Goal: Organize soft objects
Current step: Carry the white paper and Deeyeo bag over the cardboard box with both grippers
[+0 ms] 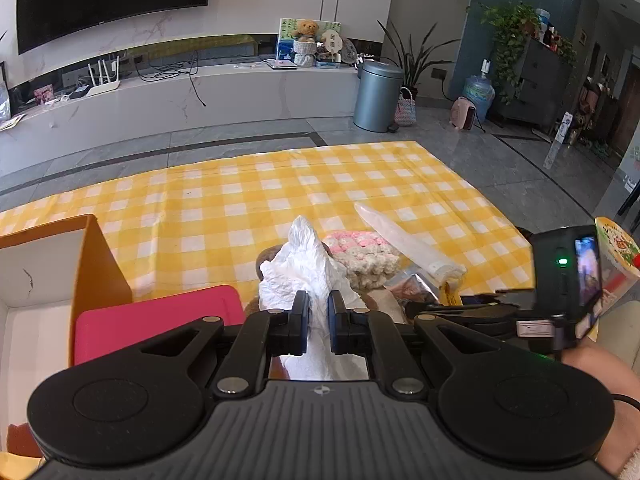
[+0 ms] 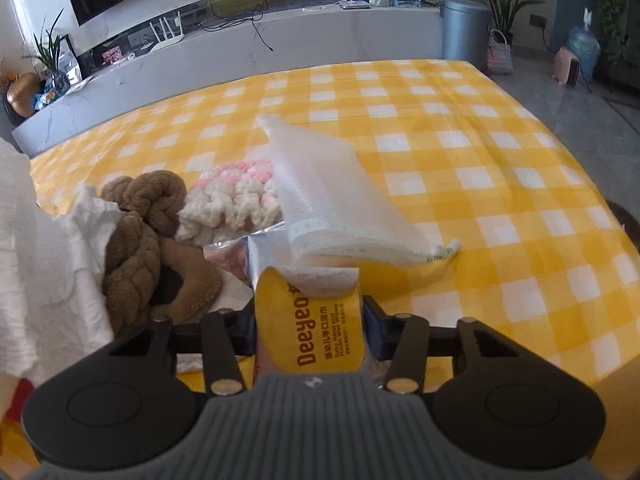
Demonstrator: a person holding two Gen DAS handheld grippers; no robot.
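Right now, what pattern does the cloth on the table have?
Yellow and white checks on the cloth, clearest in the right wrist view.

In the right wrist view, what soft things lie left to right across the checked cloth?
White cloth → brown braided plush → pink-and-white knit → clear bag.

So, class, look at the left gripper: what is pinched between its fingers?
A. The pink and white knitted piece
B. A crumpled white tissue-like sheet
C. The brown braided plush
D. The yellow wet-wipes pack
B: the left gripper is closed on the crumpled white sheet, which rises between its fingers.
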